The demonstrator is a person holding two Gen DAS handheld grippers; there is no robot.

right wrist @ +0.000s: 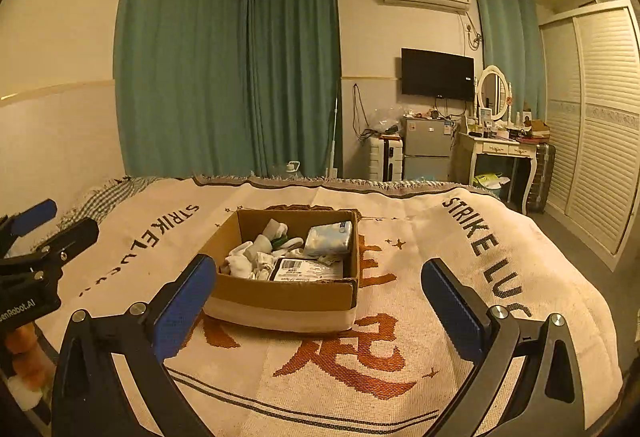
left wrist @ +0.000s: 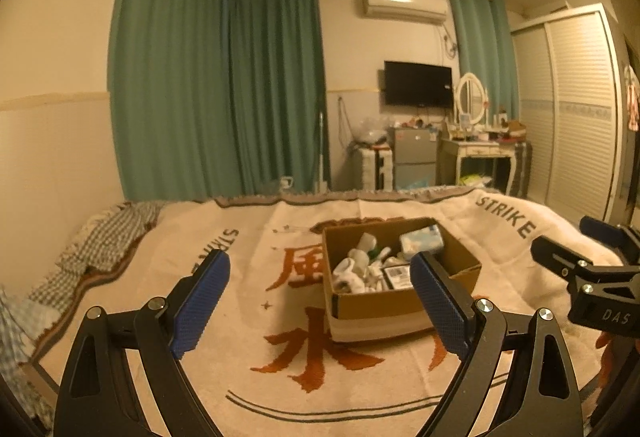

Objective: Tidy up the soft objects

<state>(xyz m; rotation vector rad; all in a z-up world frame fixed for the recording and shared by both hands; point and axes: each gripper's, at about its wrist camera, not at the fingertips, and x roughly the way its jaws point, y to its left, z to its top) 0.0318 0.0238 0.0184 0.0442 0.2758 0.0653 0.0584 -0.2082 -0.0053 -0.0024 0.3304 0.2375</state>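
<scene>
An open cardboard box (left wrist: 396,307) (right wrist: 280,295) sits mid-bed on a cream blanket (left wrist: 240,317) (right wrist: 400,317) with orange characters. Inside lie several white socks (left wrist: 352,269) (right wrist: 250,257), a pale blue soft pack (left wrist: 422,239) (right wrist: 330,237) and a flat labelled packet (left wrist: 396,273) (right wrist: 308,269). My left gripper (left wrist: 320,277) hovers open just short of the box, nothing between its blue pads. My right gripper (right wrist: 318,285) is also open and empty, its fingers framing the box from the near side. Each gripper shows at the edge of the other's view (left wrist: 580,261) (right wrist: 44,237).
A checked cloth (left wrist: 108,237) (right wrist: 104,197) lies at the bed's far left. Beyond the bed stand green curtains (left wrist: 220,89), a small fridge (right wrist: 426,149), a suitcase (right wrist: 386,155), a dressing table with mirror (right wrist: 502,149) and a louvred wardrobe (right wrist: 600,117).
</scene>
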